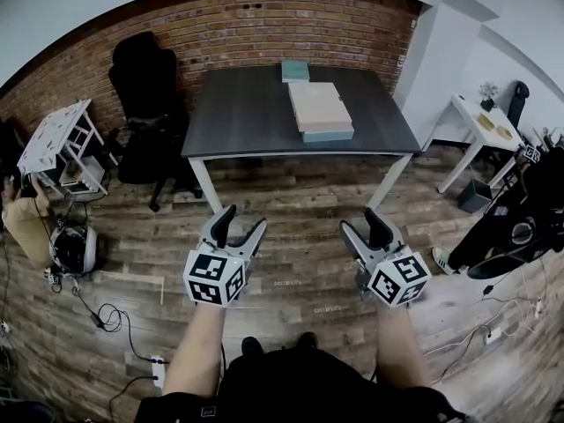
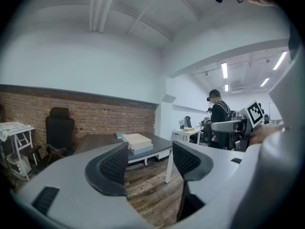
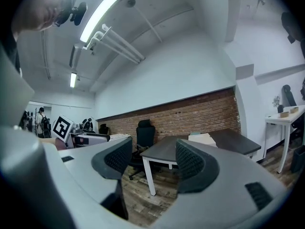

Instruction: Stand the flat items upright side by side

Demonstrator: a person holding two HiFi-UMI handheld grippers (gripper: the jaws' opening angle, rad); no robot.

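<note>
On the dark table [image 1: 247,122] ahead lies a flat beige item stacked on a teal one [image 1: 319,108]. A smaller teal flat item [image 1: 295,70] lies behind it near the table's far edge. All of them lie flat. My left gripper [image 1: 245,218] and right gripper [image 1: 361,221] hover over the wooden floor, well short of the table. Both are open with nothing between the jaws. The left gripper view looks past the left gripper [image 2: 150,159] at the stack [image 2: 137,141]. In the right gripper view, the right gripper [image 3: 153,156] frames the table and the stack [image 3: 202,138].
A black office chair [image 1: 145,86] stands left of the table by the brick wall. A white rack [image 1: 57,144] is further left, and a white side table [image 1: 480,126] stands at the right. Cables [image 1: 106,315] trail on the floor. A person [image 2: 219,118] stands to the right.
</note>
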